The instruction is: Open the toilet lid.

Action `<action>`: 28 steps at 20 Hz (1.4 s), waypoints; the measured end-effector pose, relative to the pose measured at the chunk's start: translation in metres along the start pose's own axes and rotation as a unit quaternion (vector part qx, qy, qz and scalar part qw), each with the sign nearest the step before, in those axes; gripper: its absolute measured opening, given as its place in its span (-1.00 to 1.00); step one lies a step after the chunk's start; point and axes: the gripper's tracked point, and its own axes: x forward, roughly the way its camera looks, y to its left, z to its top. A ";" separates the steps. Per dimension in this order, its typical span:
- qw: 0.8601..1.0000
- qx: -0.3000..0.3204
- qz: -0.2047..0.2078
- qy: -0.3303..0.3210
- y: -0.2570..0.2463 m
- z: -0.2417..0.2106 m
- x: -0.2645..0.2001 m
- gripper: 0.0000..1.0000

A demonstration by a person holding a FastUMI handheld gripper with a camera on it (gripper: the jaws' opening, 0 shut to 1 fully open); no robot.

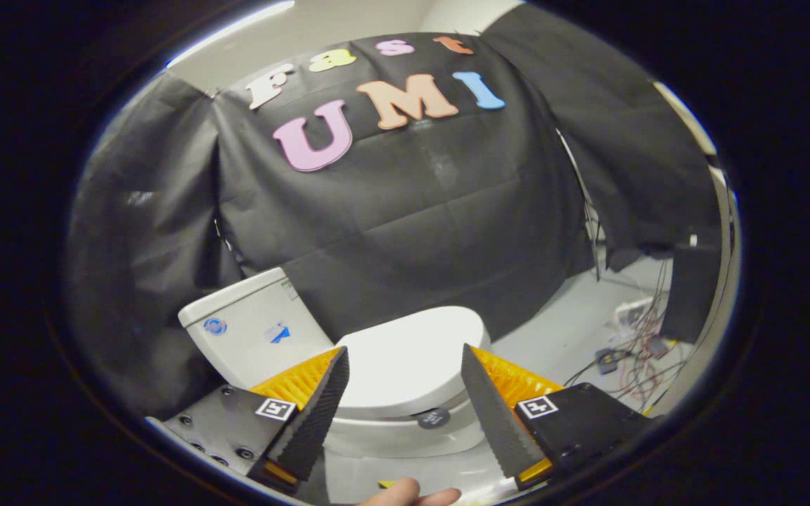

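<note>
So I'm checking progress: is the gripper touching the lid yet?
Apart. The gripper view shows the gripper open, its fingers hanging above and short of the closed lid, which lies between and beyond them.

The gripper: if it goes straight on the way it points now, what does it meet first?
Most likely the closed toilet lid. The gripper has its jaws open with the lid ahead between them, seemingly not touching. Depth is hard to judge; the black cloth wall lies beyond.
</note>
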 end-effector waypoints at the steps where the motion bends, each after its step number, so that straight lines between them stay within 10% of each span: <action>1: 1.000 0.019 0.001 0.015 -0.002 -0.013 0.006 0.98; 18: 0.945 0.302 -0.063 0.113 -0.063 -0.148 0.041 0.93; 24: 0.890 0.445 -0.028 0.090 -0.045 -0.146 0.076 0.92; 28: 0.860 0.501 -0.053 0.080 -0.051 -0.150 0.086 -0.03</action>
